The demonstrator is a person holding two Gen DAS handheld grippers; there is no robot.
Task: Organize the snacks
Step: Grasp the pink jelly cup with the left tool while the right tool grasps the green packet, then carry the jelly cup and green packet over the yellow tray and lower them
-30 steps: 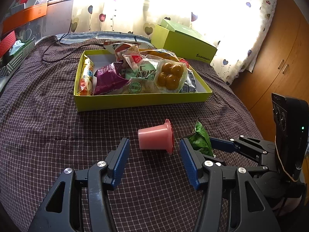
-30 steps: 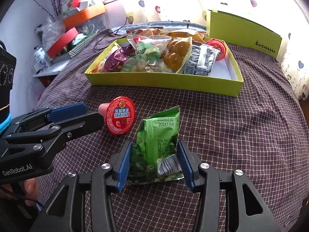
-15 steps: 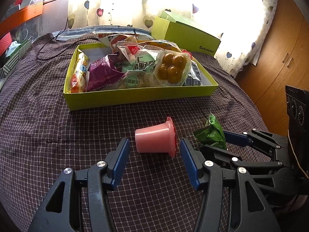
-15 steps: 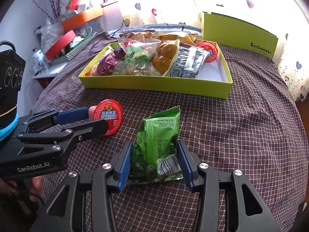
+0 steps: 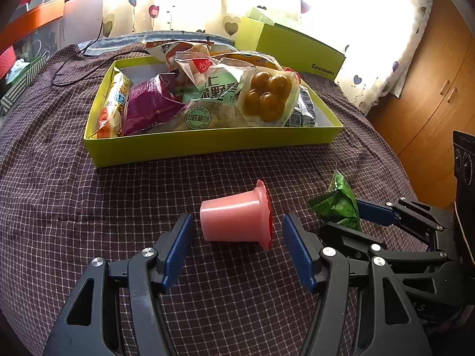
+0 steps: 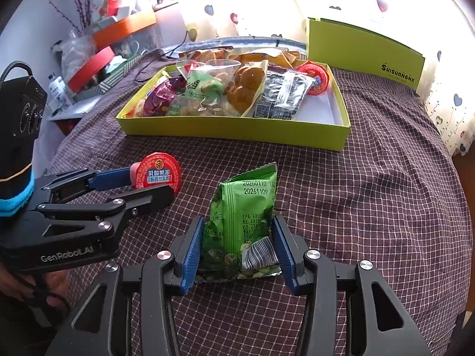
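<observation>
At lower centre of the left wrist view, the left gripper [image 5: 234, 246] straddles the pink jelly cup [image 5: 236, 218], which lies on its side on the checked cloth [image 5: 59, 207] with its red lid facing right. The jaws are opening; a clear gap shows on both sides of the cup, so nothing is held. Compared with a second ago, the blue pads [image 5: 178, 249] stand wider apart and the cup sits deeper between them. Judgement: the gripper is lined up for a grasp, and closing is the step that remains.

At lower centre of the right wrist view, the right gripper [image 6: 237, 255] is about half open, with both pads against the sides of the green snack packet [image 6: 243, 222]. The packet stands upright, its lower edge near the cloth. This grip is unchanged over the last second.

The yellow-green box [image 6: 237, 132], in the upper middle of both views, already contains several packets and a second jelly cup [image 6: 313, 78] at its far right corner. Both loose items remain outside the box, near its front wall.
</observation>
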